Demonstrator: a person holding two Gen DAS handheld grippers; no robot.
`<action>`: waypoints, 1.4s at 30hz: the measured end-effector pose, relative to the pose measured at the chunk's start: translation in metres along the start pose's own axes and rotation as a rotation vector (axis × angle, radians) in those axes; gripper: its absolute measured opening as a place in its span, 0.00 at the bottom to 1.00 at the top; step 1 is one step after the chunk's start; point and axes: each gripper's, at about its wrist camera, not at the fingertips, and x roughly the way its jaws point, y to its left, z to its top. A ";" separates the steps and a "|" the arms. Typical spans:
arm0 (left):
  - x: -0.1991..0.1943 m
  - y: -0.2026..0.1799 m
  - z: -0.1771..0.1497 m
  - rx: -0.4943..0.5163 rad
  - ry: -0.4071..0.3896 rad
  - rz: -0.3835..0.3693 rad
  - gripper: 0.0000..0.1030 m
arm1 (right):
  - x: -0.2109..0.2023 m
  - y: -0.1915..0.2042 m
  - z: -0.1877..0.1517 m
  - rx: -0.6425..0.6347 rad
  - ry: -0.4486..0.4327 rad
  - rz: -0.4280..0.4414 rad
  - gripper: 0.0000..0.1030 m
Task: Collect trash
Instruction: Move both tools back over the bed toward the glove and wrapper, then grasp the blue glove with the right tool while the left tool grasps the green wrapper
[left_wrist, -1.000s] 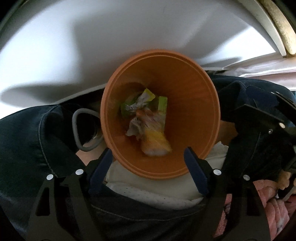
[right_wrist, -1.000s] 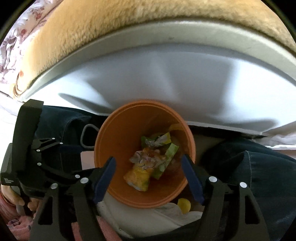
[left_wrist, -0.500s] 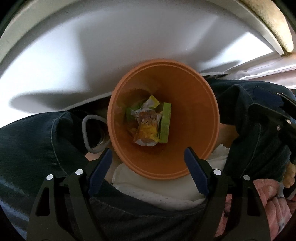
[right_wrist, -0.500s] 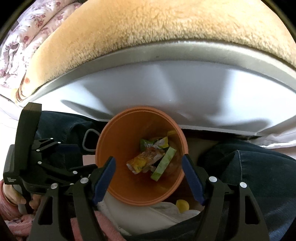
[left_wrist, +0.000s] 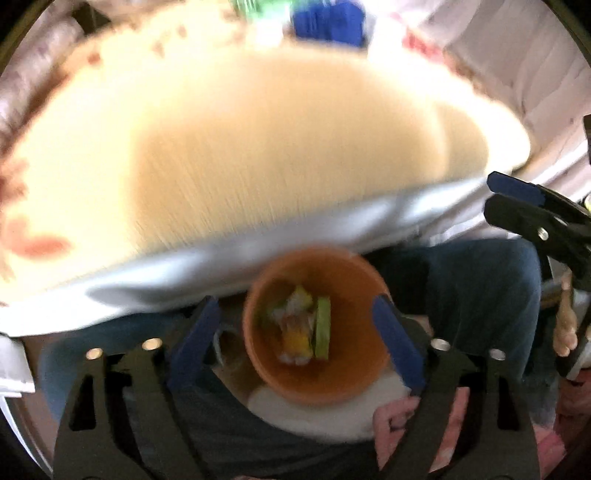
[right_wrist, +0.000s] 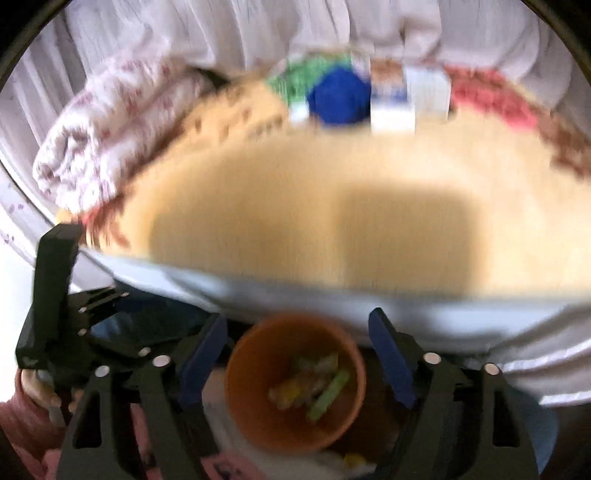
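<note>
Both views tilting up off the orange bin (left_wrist: 317, 325), now showing tan fleece blanket (right_wrist: 314, 221) instead of just the grey bed edge (left_wrist: 177, 269); probably scanning for more trash, wrappers (left_wrist: 299, 325) already sitting inside the bin between the knees. Left gripper (left_wrist: 299, 332) and right gripper (right_wrist: 297, 356) both gaping apart, carrying nothing. Blurring badly: items at blanket's far side (right_wrist: 340, 96) unreadable, no loose trash visible.

One orange bin (left_wrist: 317, 328), roughly three wrappers (left_wrist: 301, 326), blurred
</note>
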 end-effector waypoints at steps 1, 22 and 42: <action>-0.011 0.002 0.005 -0.005 -0.044 0.009 0.85 | -0.001 0.000 0.008 -0.006 -0.027 -0.002 0.78; -0.023 0.049 0.049 -0.141 -0.128 0.023 0.89 | 0.157 -0.008 0.195 -0.150 -0.029 -0.283 0.78; -0.023 0.061 0.110 -0.168 -0.187 0.021 0.89 | 0.061 -0.018 0.167 -0.089 -0.154 -0.139 0.58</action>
